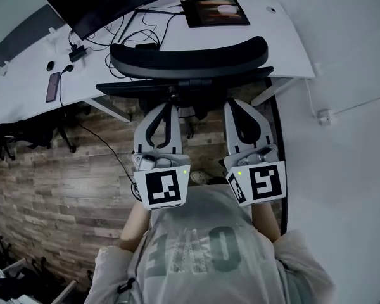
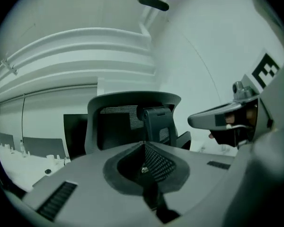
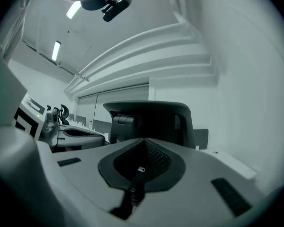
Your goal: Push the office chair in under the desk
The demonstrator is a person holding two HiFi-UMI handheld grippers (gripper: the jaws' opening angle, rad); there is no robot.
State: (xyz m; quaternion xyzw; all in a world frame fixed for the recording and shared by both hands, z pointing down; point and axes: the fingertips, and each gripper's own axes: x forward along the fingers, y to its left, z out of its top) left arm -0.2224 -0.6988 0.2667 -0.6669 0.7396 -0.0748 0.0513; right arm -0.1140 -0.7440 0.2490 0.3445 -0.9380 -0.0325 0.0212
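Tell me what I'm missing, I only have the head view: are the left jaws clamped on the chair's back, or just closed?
Observer: Just closed. The left gripper has its jaws pressed together with nothing between them.
Operator: What's in front of it?
Observer: The office chair, its back upright just beyond the jaw tips.
Operator: And the right side?
Observer: The right gripper has its jaws together too, empty, pointing at the chair's back.

Dim cool light, fisheye edges bent and vignetted, ceiling strips glaring
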